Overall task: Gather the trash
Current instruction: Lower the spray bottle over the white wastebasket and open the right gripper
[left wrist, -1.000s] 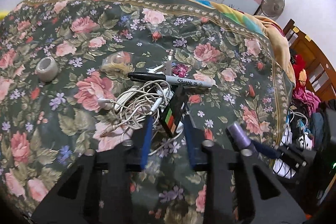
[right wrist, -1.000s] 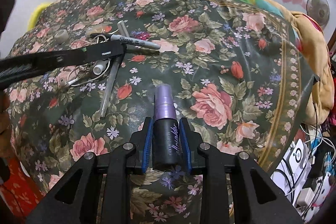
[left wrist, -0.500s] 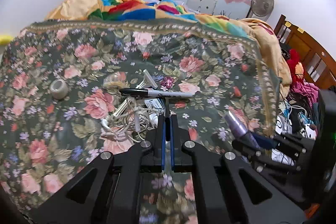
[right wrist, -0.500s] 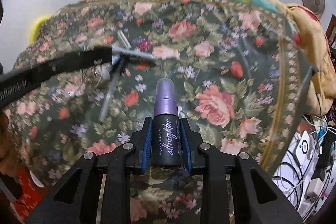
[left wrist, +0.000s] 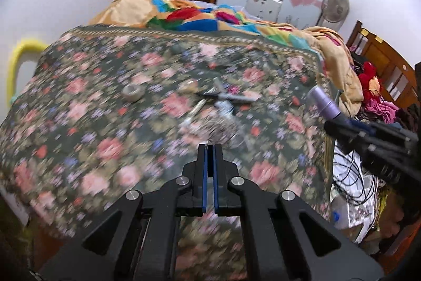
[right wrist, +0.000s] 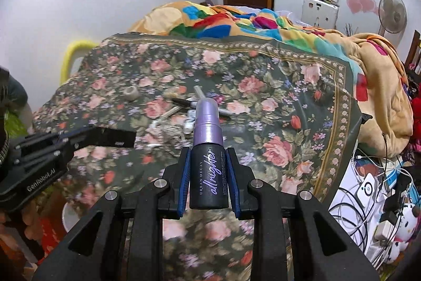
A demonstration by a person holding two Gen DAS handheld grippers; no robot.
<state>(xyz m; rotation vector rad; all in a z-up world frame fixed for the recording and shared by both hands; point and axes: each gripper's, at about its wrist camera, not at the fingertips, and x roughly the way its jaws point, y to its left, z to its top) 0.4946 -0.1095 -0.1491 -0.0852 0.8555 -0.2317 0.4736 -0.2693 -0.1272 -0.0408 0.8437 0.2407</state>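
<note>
Broadly, largest first: bed point(right wrist: 310, 107) under a dark floral bedspread, with a crumpled multicoloured quilt point(right wrist: 215, 20) heaped at its far end; floor clutter of cables point(right wrist: 373, 191) off the bed's right side; on the spread, a loose cluster of a tangled white cord point(right wrist: 168, 134), a black marker point(left wrist: 231, 96), a grey tape roll point(left wrist: 132, 92) set apart to the left, and smaller bits too blurred to name; right gripper point(right wrist: 208, 175), clamped on a dark spray bottle point(right wrist: 208, 175) with a lilac cap, held above the near edge of the spread and pointing across the bed; left gripper point(left wrist: 209, 162), jaws pressed together on a thin flat black card or packet that sticks out past its tips in the right wrist view; its make cannot be told. Judged step: carrying both pieces to a bin, none of which is in view; best done with both grips kept firm, the thin piece kept from slipping out, and the cord left clear of the fingers.
</note>
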